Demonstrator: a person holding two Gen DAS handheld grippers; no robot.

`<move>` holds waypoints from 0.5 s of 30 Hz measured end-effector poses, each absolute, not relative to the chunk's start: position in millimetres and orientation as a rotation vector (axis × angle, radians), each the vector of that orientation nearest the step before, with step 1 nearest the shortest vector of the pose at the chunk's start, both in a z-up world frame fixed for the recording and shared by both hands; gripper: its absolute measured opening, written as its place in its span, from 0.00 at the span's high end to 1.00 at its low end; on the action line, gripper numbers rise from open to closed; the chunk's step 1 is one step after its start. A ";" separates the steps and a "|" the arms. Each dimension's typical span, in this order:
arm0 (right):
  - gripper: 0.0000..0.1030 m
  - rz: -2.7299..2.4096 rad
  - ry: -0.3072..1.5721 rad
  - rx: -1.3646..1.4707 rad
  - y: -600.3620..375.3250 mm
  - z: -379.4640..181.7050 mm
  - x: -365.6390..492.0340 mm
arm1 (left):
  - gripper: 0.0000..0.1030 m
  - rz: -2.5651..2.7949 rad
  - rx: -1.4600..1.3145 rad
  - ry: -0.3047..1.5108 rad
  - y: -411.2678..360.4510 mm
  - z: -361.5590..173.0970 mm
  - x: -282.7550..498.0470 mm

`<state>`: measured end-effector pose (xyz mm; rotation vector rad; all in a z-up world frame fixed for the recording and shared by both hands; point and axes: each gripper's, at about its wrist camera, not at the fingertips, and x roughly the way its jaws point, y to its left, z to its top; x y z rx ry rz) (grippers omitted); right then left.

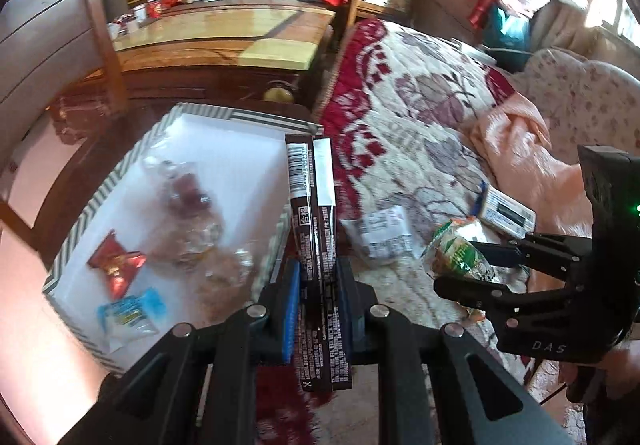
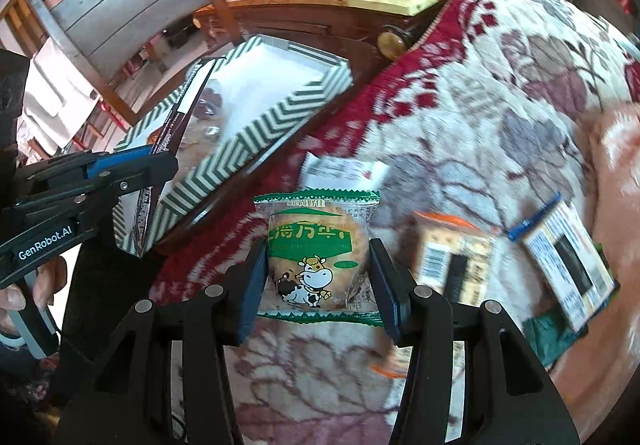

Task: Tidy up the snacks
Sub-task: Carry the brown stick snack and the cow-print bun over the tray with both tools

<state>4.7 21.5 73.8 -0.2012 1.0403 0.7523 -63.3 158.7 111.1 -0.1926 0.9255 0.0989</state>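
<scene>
Your left wrist camera sits just behind the left gripper, looking steeply down along its fingers at the striped box on its left and the patterned blanket on its right. Your right wrist camera rides close behind the right gripper, also tilted down, over the blanket. Both views share the box, the blanket, and the far wooden cabinet, and each catches the other gripper at its edge.

Both grippers' jaws clamped, tilted downward
</scene>
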 end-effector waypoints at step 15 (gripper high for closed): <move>0.53 0.853 1.002 -0.309 99.1 86.3 -8.3 | 0.81 0.254 -0.271 0.890 219.7 110.8 -94.8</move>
